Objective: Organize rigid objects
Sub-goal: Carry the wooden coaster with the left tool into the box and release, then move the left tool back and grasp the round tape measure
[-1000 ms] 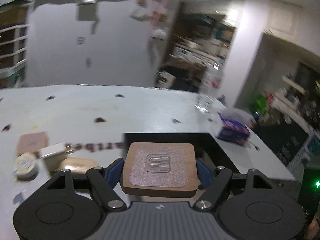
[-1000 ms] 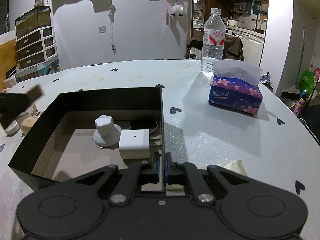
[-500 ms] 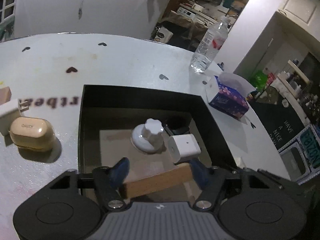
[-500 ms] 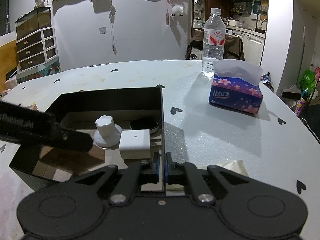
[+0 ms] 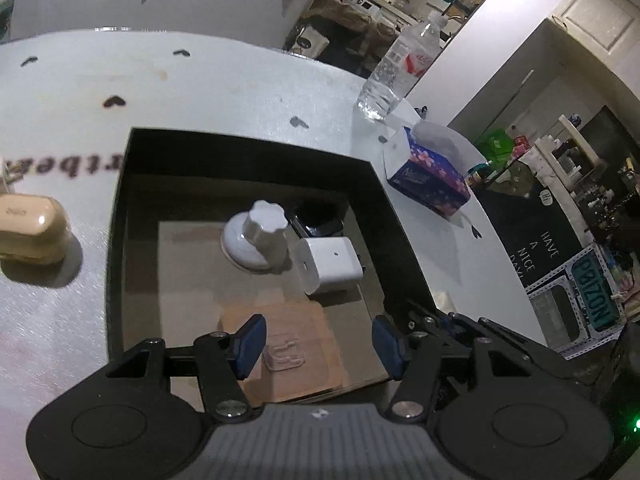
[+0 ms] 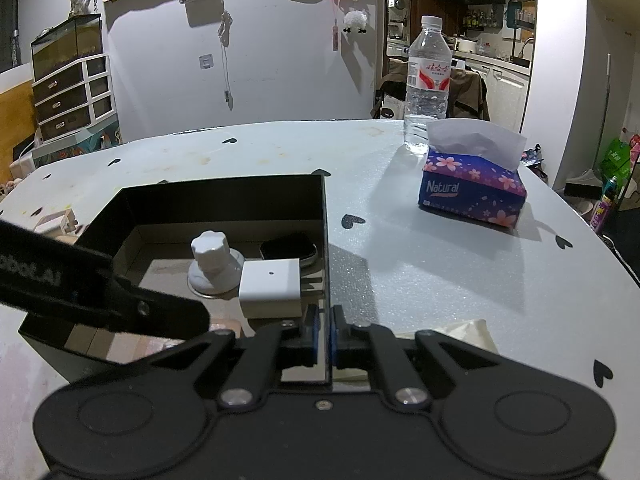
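A black open box [image 5: 384,196] sits on the white table. Inside lie a white knob on a round base [image 5: 256,236], a white charger cube [image 5: 330,266], a dark glossy object [image 5: 318,220] and a wooden coaster [image 5: 296,344] flat on the box floor. My left gripper [image 5: 318,344] is open just above the coaster, not touching it. My right gripper [image 6: 325,338] is shut on the box's right wall [image 6: 325,240]. The knob [image 6: 212,262] and the charger cube [image 6: 272,286] also show in the right wrist view, where the left gripper's arm [image 6: 100,292] crosses the box.
A beige earbud case [image 5: 30,230] and a white plug [image 5: 8,178] lie on the table left of the box. A tissue box [image 6: 472,192] and a water bottle [image 6: 428,84] stand at the back right. A folded tissue [image 6: 448,334] lies by the right gripper.
My left gripper carried the wooden coaster over the box, lowered it inside, and opened. The coaster now lies flat on the box floor. The right gripper has stayed on the box wall.
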Motion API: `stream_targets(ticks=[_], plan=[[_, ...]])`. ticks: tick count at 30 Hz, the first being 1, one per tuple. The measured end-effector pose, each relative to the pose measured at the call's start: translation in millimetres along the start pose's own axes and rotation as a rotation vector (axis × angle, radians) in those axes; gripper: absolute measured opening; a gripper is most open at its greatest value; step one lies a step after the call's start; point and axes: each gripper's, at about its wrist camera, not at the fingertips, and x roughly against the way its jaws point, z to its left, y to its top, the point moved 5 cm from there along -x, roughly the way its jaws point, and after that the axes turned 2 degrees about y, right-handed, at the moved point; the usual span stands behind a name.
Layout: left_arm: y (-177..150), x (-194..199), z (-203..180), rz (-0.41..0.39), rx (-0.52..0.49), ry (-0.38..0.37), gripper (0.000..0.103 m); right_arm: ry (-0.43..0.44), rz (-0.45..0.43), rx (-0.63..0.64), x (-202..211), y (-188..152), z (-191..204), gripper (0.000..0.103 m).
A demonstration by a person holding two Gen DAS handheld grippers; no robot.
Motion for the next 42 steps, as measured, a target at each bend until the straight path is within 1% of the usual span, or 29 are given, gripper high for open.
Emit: stream_targets(ticks=[1, 2, 5, 7, 9, 13, 14, 16, 18, 21, 24, 28, 33, 38, 40, 42], plan=[[0.2, 1.3, 0.5, 0.002, -0.004, 0.006, 0.062, 0.000, 0.000, 0.000, 0.0, 0.0, 0.2, 0.006], [0.1, 2.1, 1.3, 0.005, -0.008, 0.015, 0.070, 0.000, 0.000, 0.000, 0.0, 0.0, 0.0, 0.006], [-0.3, 1.8, -0.2, 0.026, -0.032, 0.019, 0.072, 0.000, 0.000, 0.000, 0.1, 0.0, 0.0, 0.007], [-1.2, 0.0, -4.5, 0.039, -0.054, 0.033, 0.076, -0.001, 0.000, 0.000, 0.0, 0.0, 0.2, 0.007], [-1.6, -3.4, -8.6, 0.056, -0.067, 0.039, 0.084, 0.000, 0.000, 0.001, 0.0, -0.1, 0.1, 0.007], [1.1, -12.1, -9.5, 0.083, -0.059, 0.074, 0.086, 0.002, -0.001, 0.000, 0.1, -0.2, 0.8, 0.007], [1.4, -13.4, -8.5, 0.083, -0.054, 0.076, 0.086, 0.003, -0.001, 0.000, 0.2, -0.3, 0.8, 0.006], [1.8, -12.3, -7.7, 0.060, -0.054, 0.090, 0.080, 0.008, -0.002, -0.002, 0.9, -0.3, 0.7, 0.006], [3.4, -9.3, -8.8, 0.034, -0.095, 0.130, 0.062, 0.011, -0.002, -0.003, 0.9, -0.4, 0.2, 0.006], [8.2, 1.0, -9.7, -0.016, -0.151, 0.168, 0.056, 0.012, -0.002, -0.003, 0.6, -0.2, 0.1, 0.006], [13.5, 16.0, -7.1, -0.074, -0.191, 0.204, 0.056, 0.010, -0.001, -0.003, 0.5, -0.1, 0.4, 0.006], [17.0, 33.3, 3.4, -0.104, -0.188, 0.220, 0.056, 0.011, -0.002, -0.003, 0.5, -0.2, 0.1, 0.006], [12.0, 53.2, 18.3, -0.132, -0.190, 0.248, 0.056, 0.011, -0.002, -0.003, 0.5, -0.2, 0.0, 0.006], [4.5, 64.2, 30.3, -0.141, -0.187, 0.272, 0.057, 0.009, -0.001, -0.003, 0.4, -0.3, -0.1, 0.007], [1.6, 67.4, 34.7, -0.143, -0.181, 0.279, 0.059, 0.009, -0.001, -0.003, 0.3, -0.3, 0.1, 0.007], [-0.9, 70.1, 38.4, -0.148, -0.177, 0.282, 0.067, 0.009, -0.001, -0.003, 0.4, -0.3, -0.1, 0.007]])
